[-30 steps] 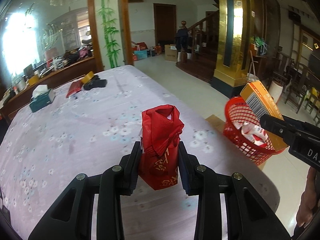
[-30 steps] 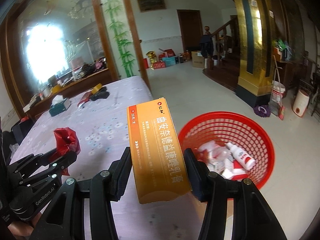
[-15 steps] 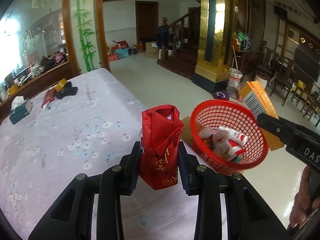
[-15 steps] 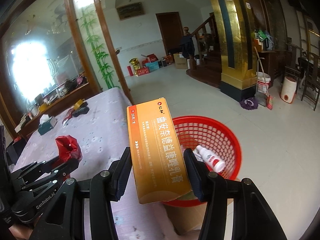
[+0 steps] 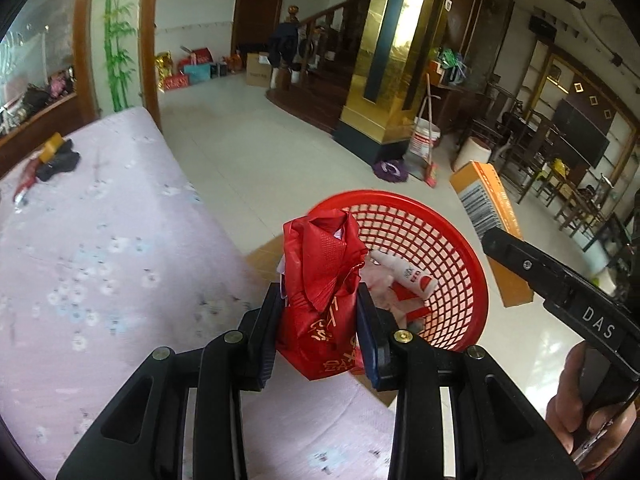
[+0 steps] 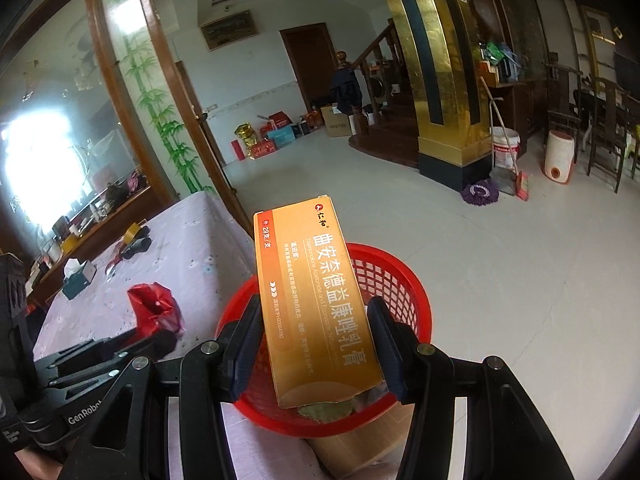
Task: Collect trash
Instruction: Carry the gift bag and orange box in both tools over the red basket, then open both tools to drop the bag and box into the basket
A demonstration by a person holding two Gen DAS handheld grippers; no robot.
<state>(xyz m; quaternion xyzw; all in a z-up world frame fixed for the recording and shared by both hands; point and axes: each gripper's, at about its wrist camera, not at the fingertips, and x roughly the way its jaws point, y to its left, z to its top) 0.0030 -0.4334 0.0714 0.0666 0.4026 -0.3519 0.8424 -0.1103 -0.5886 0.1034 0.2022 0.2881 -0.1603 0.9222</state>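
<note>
Both grippers grip trash: left gripper (image 5: 316,322) red bag (image 5: 320,280); right gripper (image 6: 316,344) orange box (image 6: 312,300).

Blown-out window glare, fisheye-warped edges

right claw (image 6: 316,354) grips orange box (image 6: 314,300) above red basket (image 6: 404,292).

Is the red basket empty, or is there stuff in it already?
Not empty. The red basket already holds a white bottle with a red end and some crumpled wrappers. How deep the pile goes cannot be told.
</note>
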